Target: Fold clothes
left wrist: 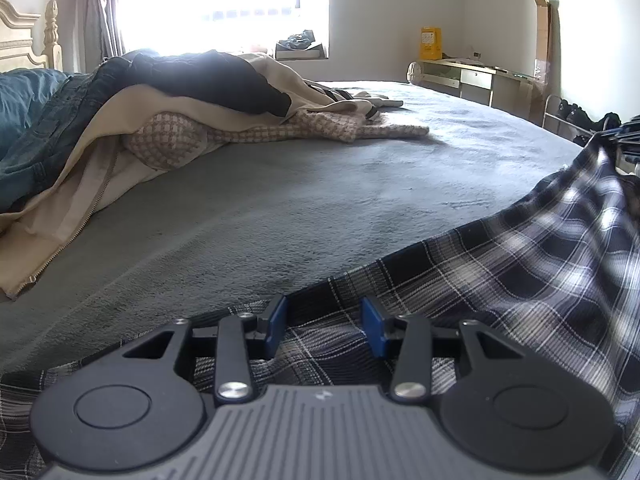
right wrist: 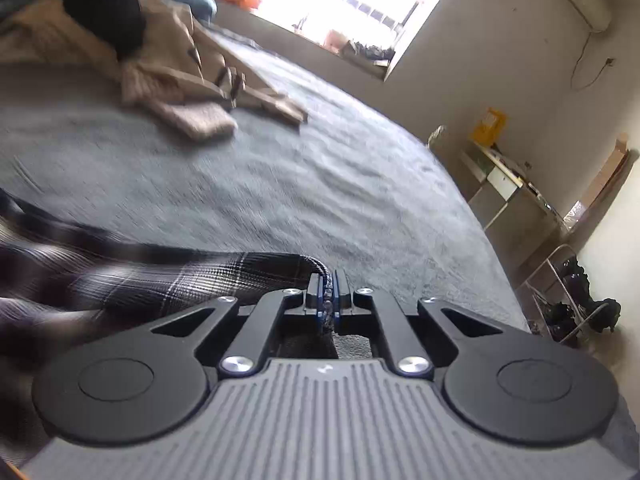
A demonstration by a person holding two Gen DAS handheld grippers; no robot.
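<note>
Both grippers are working on a plaid shirt [left wrist: 500, 264] at the near edge of the bed [left wrist: 320, 184]. Over on the right, the right gripper [right wrist: 328, 296] is pinching an edge of that shirt [right wrist: 160, 276] tight between its blue pads, the cloth trailing off to its left. Meanwhile the left gripper [left wrist: 325, 326] is sitting partly open over the fabric, its pads [left wrist: 276, 326] not pressing on it. Further back, a heap of other clothes [left wrist: 168, 112] is lying on the grey cover.
</note>
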